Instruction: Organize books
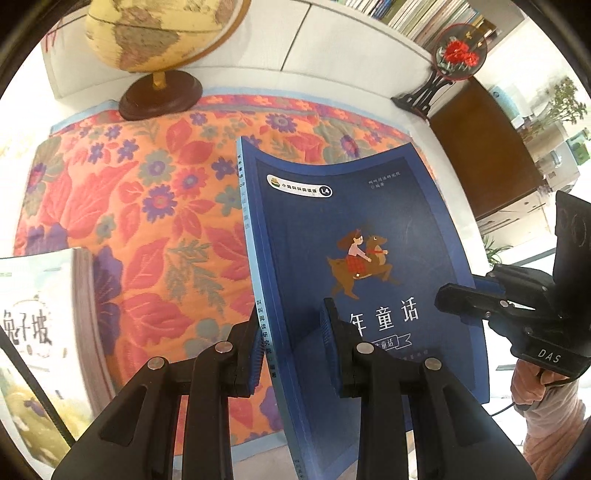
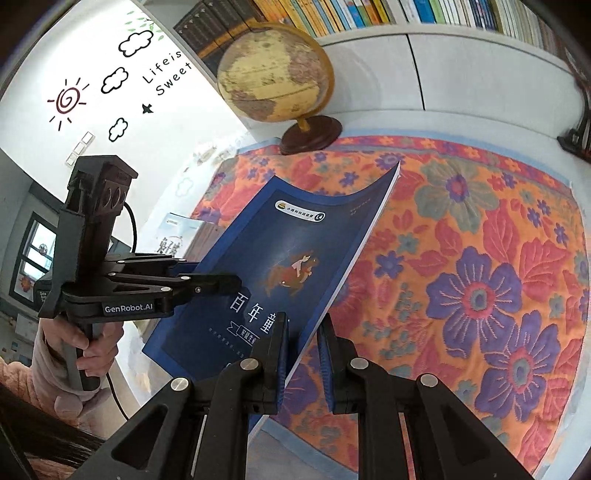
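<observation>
A dark blue book [image 1: 332, 229] with a girl riding a deer on its cover hangs in the air above the flowered cloth, its far corners bowed. My left gripper [image 1: 291, 343] is shut on its spine edge. My right gripper [image 2: 303, 354] is shut on the opposite, page-side edge of the same blue book [image 2: 295, 240]. In the left wrist view the right gripper [image 1: 465, 295] reaches in from the right onto the book's edge. In the right wrist view the left gripper [image 2: 218, 280] comes in from the left, held by a hand in a pink sleeve.
A second book with a pale cover [image 1: 40, 339] lies at the left on the orange flowered cloth [image 1: 155, 229]. A globe on a dark wooden base [image 1: 159, 96] stands at the back. Behind it a white cabinet carries rows of books [image 2: 369, 14]. A round red-flower ornament [image 1: 458, 51] stands at the back right.
</observation>
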The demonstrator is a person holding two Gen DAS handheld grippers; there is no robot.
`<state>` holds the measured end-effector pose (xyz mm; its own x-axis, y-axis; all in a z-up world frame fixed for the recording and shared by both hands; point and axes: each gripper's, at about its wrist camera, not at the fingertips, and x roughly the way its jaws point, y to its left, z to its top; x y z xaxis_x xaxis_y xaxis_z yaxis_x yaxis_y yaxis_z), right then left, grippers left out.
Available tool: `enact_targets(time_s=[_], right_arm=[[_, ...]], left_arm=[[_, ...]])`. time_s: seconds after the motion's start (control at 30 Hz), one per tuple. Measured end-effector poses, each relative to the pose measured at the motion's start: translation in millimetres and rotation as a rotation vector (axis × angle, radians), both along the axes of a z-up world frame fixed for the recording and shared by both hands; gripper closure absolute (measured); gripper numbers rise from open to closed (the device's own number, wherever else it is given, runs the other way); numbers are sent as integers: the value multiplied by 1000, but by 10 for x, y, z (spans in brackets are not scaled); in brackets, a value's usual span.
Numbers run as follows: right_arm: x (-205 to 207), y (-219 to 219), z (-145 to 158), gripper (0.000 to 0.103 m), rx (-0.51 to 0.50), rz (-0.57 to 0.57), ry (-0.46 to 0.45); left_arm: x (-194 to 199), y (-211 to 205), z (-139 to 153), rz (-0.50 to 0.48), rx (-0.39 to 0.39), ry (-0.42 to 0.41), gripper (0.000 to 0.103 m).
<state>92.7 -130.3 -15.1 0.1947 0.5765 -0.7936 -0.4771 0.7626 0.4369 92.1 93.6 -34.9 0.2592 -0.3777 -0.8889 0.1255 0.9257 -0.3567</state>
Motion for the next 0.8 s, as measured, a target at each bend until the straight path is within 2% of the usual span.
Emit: enact_targets(time_s=[0.4, 0.8], right_arm=[[-227, 483, 377, 87, 22, 1, -62], [-364, 1257, 431, 87, 59, 58, -70]], left_arm=[[-239, 515, 322, 20, -10, -63, 78], [-478, 1290, 430, 96, 14, -89, 78]])
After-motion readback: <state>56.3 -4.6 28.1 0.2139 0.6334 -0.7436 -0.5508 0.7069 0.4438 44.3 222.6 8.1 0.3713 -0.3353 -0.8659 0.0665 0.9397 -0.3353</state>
